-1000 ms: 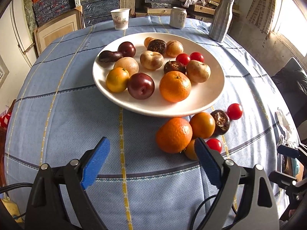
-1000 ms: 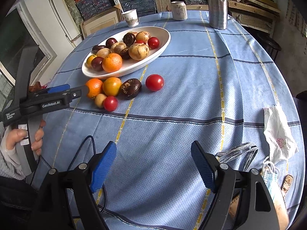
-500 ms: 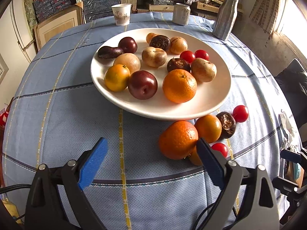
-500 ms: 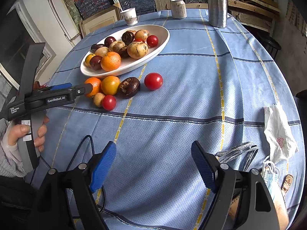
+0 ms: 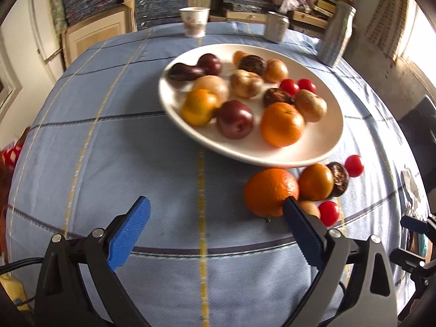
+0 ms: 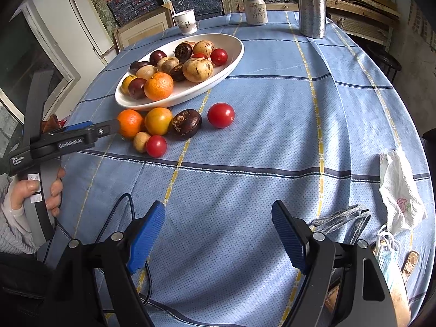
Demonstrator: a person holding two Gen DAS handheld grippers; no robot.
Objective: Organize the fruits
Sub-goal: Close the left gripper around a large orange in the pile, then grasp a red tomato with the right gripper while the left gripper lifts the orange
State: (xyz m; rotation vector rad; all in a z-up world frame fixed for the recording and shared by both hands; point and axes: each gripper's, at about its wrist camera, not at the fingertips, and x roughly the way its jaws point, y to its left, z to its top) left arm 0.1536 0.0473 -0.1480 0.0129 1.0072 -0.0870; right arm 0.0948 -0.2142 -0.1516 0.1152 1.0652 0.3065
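Observation:
A white oval plate (image 5: 321,147) holds several fruits, among them an orange (image 5: 282,124) and a dark red plum (image 5: 234,122). In front of it on the blue cloth lie a loose orange (image 5: 269,192), a tangerine (image 5: 316,181), a dark brown fruit (image 5: 338,178), two cherry tomatoes (image 5: 329,212) and a small tan fruit (image 5: 310,208). My left gripper (image 5: 215,207) is opening, with only cloth between its jaws; its right fingertip is at the loose orange's near side. My right gripper (image 6: 218,212) stands open over bare cloth, well short of the loose orange (image 6: 130,123).
A paper cup (image 5: 194,21), a can (image 5: 276,26) and a metal bottle (image 5: 336,38) stand behind the plate. A crumpled tissue (image 6: 400,190), face masks (image 6: 387,245) and dark strips (image 6: 340,218) lie at the right. A hand (image 6: 35,190) holds the left gripper; a cable (image 6: 125,204) trails below it.
The left gripper's jaws have spread wider, and the plate and loose fruit have slid rightward in its view. The right gripper has kept still.

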